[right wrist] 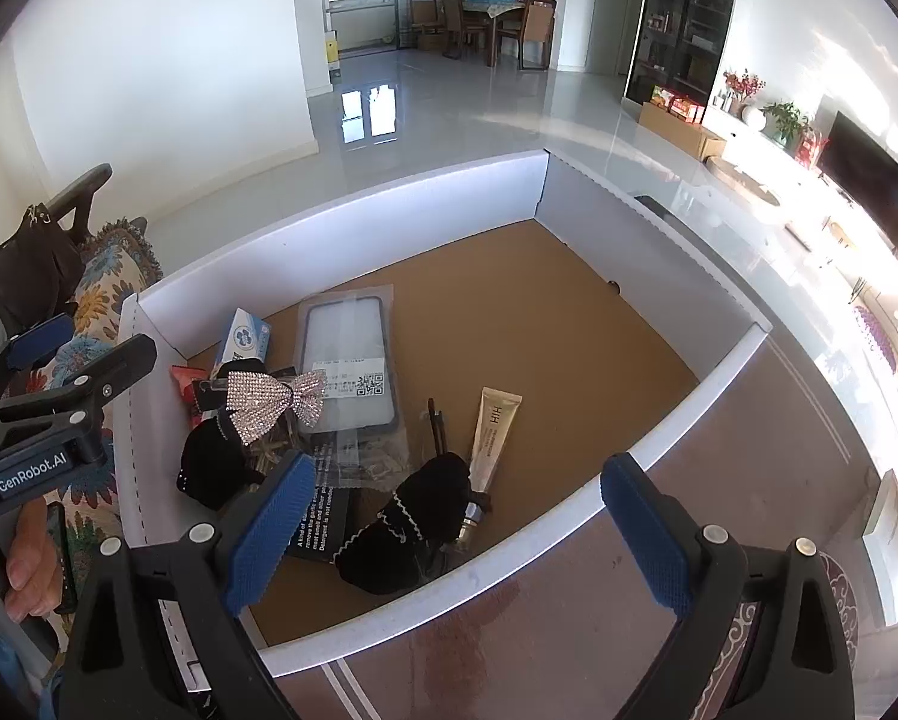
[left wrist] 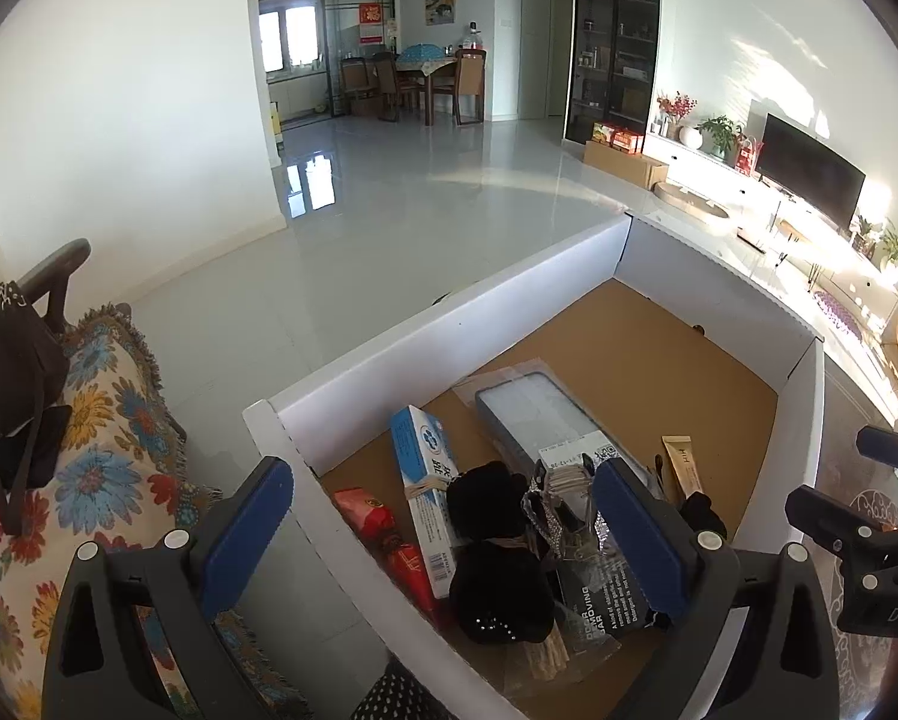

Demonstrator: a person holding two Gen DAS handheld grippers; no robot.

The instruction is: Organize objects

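Note:
A white box (right wrist: pixel 341 198) with a brown cardboard floor holds the objects. A packaged phone case (right wrist: pixel 347 354) lies flat, with a rhinestone bow (right wrist: pixel 275 402) on a black hair piece (right wrist: pixel 215 468) at its left. A black bow with white trim (right wrist: pixel 413 516), a gold tube (right wrist: pixel 494 432), a blue-white carton (right wrist: pixel 245 336) and a red packet (right wrist: pixel 185 384) also lie inside. My right gripper (right wrist: pixel 455 540) hangs open above the box's near wall, holding nothing. My left gripper (left wrist: pixel 443 540) is open above the black hair piece (left wrist: pixel 497 570) and carton (left wrist: pixel 425 480), with nothing between its pads.
A sofa with a floral throw (left wrist: pixel 107 420) and a black bag (left wrist: pixel 11 360) stands left of the box. The box rests on a reddish-brown glossy table (right wrist: pixel 569 630). A person's hand (right wrist: pixel 29 564) shows under the left gripper. A TV cabinet (left wrist: pixel 809 222) runs along the right.

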